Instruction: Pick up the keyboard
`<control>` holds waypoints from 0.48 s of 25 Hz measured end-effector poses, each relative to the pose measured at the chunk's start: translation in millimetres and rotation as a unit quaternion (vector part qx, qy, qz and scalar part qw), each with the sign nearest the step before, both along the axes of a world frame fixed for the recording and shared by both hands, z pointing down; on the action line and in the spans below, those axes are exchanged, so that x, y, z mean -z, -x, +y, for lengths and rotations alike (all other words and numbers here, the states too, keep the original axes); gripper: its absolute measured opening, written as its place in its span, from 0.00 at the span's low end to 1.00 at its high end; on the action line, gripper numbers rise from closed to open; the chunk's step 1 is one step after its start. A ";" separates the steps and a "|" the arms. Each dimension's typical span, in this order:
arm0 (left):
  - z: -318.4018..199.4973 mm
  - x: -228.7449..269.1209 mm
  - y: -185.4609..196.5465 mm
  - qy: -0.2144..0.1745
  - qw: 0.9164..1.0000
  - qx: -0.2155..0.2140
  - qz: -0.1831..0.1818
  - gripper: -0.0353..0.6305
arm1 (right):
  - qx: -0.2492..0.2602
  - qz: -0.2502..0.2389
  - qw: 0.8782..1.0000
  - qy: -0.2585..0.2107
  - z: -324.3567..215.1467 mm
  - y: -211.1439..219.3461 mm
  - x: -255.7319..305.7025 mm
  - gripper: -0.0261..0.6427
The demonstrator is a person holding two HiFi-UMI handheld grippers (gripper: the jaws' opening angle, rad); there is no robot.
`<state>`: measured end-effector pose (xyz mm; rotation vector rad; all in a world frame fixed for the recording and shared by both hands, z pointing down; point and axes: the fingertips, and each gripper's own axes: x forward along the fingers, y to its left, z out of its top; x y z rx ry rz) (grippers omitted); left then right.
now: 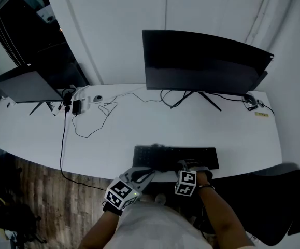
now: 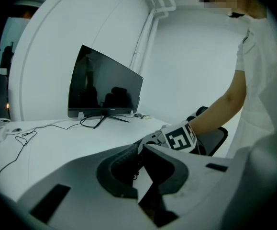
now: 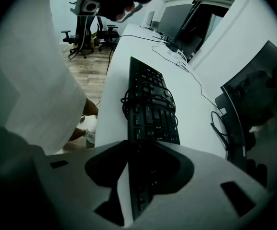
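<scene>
Far left, a small monitor (image 1: 28, 85) stands on the white desk (image 1: 139, 123), with loose black cables (image 1: 90, 122) trailing right of it and one dropping over the near edge to the wood floor (image 1: 41, 191). Left gripper (image 2: 142, 149) is clenched, jaws together, tips at the left end of the keyboard (image 1: 201, 157); can't tell if anything is pinched between them. The black keyboard lies flat at the desk's near edge, in front of the big curved monitor (image 1: 204, 61), with its cord (image 3: 148, 99) coiled on top of the keys. Right gripper (image 3: 144, 145) points steeply down over the keyboard's right half, released, jaws apart and straddling it, a sliver of desk showing beside one pad. Far right, a black chair (image 1: 279, 201) sits below the desk edge.
</scene>
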<state>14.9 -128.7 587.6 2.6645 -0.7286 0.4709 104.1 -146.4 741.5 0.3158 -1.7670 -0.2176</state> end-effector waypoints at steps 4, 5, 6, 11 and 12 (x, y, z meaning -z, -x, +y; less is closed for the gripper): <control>-3.6 -2.0 0.6 -0.003 1.000 -0.008 -0.007 0.10 | 0.000 -0.006 0.999 0.050 -4.0 1.3 12.2 0.26; -5.3 -2.8 -0.4 -0.006 1.000 -0.012 -0.012 0.10 | -0.001 -0.008 0.998 0.061 -5.2 1.6 15.0 0.25; -7.6 -4.2 -1.6 -0.008 1.000 -0.018 -0.018 0.10 | -0.001 -0.010 0.997 0.072 -6.6 1.9 17.5 0.25; -20.9 -12.4 -14.4 -0.014 0.995 -0.068 -0.066 0.10 | -0.008 -0.022 0.991 0.131 -13.6 3.1 29.9 0.25; -24.6 -17.4 -16.9 -0.019 0.993 -0.079 -0.082 0.10 | -0.009 -0.024 0.989 0.143 -15.4 3.2 32.1 0.25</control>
